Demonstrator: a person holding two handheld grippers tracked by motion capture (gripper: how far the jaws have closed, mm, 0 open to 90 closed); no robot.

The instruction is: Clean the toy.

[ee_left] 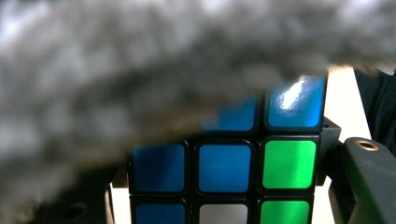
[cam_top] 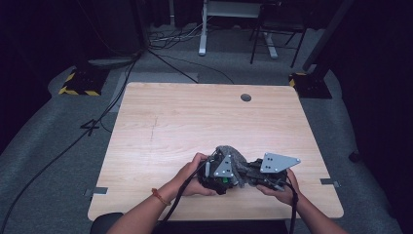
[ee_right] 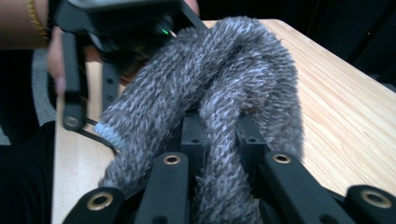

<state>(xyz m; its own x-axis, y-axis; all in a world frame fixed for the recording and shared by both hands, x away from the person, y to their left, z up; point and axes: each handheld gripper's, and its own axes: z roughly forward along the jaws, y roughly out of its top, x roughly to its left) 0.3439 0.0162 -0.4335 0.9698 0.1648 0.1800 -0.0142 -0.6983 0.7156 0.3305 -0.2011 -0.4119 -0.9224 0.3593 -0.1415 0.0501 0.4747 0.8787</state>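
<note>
My right gripper (ee_right: 219, 140) pinches the grey fuzzy cloth (ee_right: 210, 88), draping it over the cube (ee_left: 224, 163) at my left gripper (cam_top: 219, 173), probably to cover it; left jaw state unclear.

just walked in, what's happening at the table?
A person works two handheld tools close together near the front edge of the wooden table. The right tool has its jaws shut on a fuzzy grey sock. The left gripper view shows a Rubik's cube up close, partly covered by that grey fabric. Whether the left tool grips the cube can't be told.
</note>
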